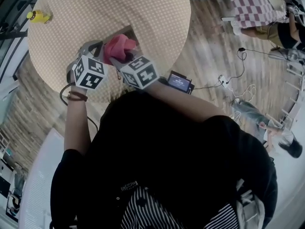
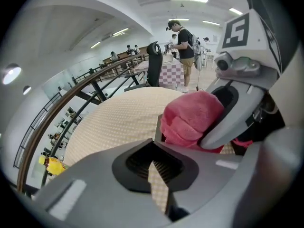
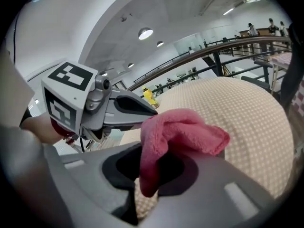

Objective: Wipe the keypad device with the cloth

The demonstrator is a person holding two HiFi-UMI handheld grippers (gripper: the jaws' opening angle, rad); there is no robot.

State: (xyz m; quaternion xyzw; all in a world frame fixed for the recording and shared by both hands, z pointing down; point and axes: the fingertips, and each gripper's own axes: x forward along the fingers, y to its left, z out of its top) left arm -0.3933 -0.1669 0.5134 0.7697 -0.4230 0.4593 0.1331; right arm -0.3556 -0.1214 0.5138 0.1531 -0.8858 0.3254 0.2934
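Note:
My right gripper (image 3: 156, 170) is shut on a pink cloth (image 3: 183, 132), which bunches up over its jaws above the round beige dotted table (image 1: 143, 13). In the head view the cloth (image 1: 119, 46) sits between the two marker cubes. A thin dark slab edge (image 2: 158, 127), perhaps the keypad device, peeks out beneath the cloth; the rest of it is hidden. My left gripper (image 2: 154, 163) sits close beside the cloth on its left, jaws shut with nothing in them, tips low over the table.
A yellow object (image 1: 38, 16) lies at the table's far left edge. A small black device with a lit screen (image 1: 179, 81) and a cable sits off the table's right edge. People stand farther off on the wooden floor.

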